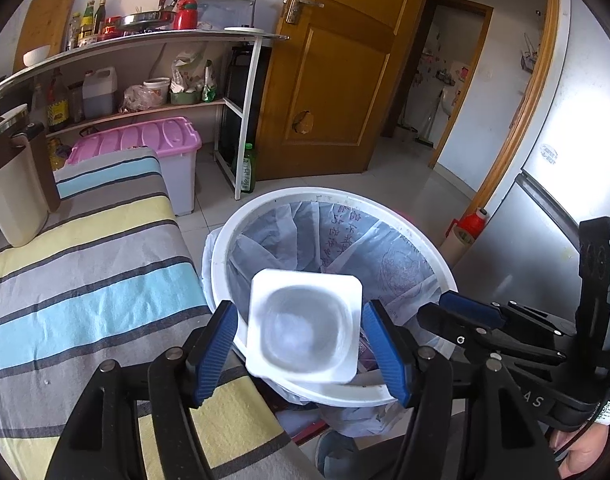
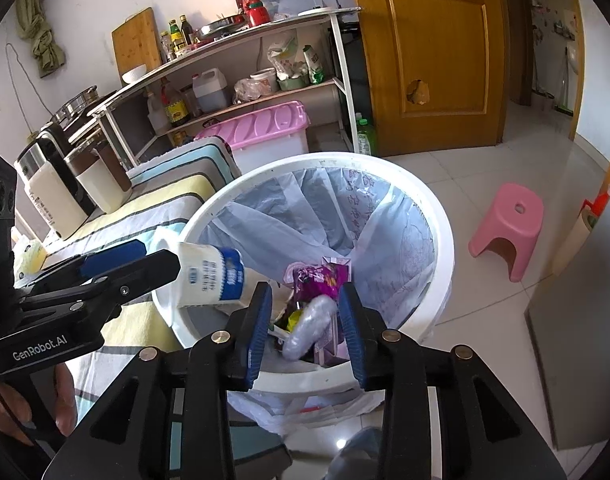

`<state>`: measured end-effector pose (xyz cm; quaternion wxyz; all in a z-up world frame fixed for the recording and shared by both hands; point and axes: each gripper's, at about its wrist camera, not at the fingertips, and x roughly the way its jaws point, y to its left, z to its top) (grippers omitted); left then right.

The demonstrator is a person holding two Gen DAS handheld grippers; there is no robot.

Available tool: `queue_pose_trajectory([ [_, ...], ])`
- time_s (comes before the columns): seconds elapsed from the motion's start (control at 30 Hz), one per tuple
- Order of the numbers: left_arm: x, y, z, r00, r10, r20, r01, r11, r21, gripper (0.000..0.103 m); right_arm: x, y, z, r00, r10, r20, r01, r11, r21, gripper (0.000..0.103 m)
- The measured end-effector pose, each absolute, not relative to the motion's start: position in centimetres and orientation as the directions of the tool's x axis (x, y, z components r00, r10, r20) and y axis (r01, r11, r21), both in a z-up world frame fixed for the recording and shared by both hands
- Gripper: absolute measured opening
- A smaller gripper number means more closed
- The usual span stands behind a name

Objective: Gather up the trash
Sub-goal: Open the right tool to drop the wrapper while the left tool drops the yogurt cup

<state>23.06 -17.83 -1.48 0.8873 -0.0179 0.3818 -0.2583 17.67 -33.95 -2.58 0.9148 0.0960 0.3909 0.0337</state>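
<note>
Kitchen corner, striped cloth at frame left. We hold yogurt cup [image 1: 305, 326] over white bin [image 1: 389, 208], frame centre, left gripper [image 1: 301, 350] pinching its rim. Light, thin-walled, crushable; rim stiffest hold. Right gripper [image 2: 305, 330] spread, empty, above wrappers [image 2: 319, 276].

Between our left gripper's [image 1: 301, 354] blue fingers [image 1: 215, 354] sits a white cup [image 1: 305, 326], mouth toward us, over the lined bin [image 1: 425, 236]. Right gripper [image 1: 469, 316] beside our right finger.
</note>
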Motion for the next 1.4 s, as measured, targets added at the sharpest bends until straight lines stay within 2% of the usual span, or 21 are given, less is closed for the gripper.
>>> queue_pose_trajectory([
  [0.77,17.0,-10.8,0.6,0.657,-0.414,-0.63,0.355,0.907,-0.226,0.066,12.8,-28.7,0.7,0.72,0.175,-0.671,-0.084,0.983,0.166,0.038],
  [1.1,17.0,-7.9,0.0,0.673,-0.374,-0.638,0.302,0.927,-0.224,0.066,16.1,-27.1,-1.1,0.7,0.176,-0.692,-0.081,0.982,0.168,0.038],
  [1.27,17.8,-7.7,-0.3,0.674,-0.368,-0.64,0.299,0.929,-0.22,0.066,19.0,-26.5,-2.7,0.673,0.197,-0.713,-0.091,0.979,0.184,0.03],
  [1.33,18.3,-7.8,-0.4,0.669,-0.374,-0.642,0.303,0.926,-0.224,0.066,19.9,-26.5,-3.4,0.662,0.191,-0.725,-0.081,0.98,0.184,0.021],
  [1.4,18.6,-8.0,-0.6,0.665,-0.379,-0.644,0.308,0.924,-0.226,0.066,20.3,-27.0,-3.8,0.664,0.17,-0.728,-0.063,0.983,0.173,0.007],
])
